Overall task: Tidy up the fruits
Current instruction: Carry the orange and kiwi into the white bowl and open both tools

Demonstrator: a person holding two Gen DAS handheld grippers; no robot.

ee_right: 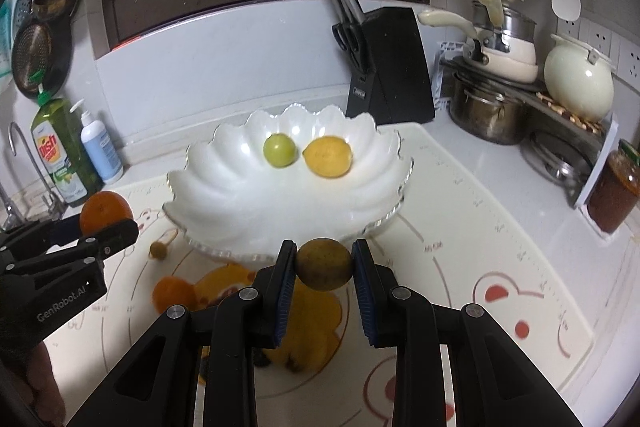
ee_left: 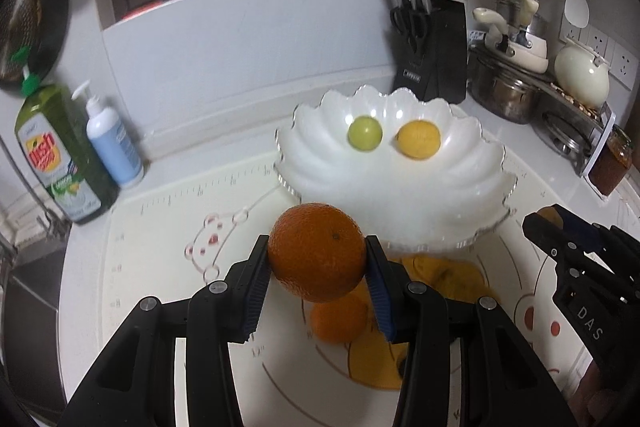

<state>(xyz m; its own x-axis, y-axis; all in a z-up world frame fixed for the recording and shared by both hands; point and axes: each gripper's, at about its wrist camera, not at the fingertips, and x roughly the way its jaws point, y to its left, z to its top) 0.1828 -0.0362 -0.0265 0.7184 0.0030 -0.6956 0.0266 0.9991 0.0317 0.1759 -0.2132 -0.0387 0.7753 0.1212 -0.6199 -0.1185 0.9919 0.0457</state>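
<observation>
Both tongs are carrying fruit to the white bowl (ee_right: 224, 187). Left tongs (ee_left: 316, 259) squeeze 1 big orange (ee_left: 318, 251); right tongs (ee_right: 324, 263) squeeze 1 brownish fruit (ee_right: 324, 263). Bowl sits just ahead. Next: move over it, then let go gently.

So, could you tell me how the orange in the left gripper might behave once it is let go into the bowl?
The orange is round, so it will probably roll down the smooth sloping bowl toward the lemon. Its firm, dimpled peel suggests it won't slip between the pads.
</observation>
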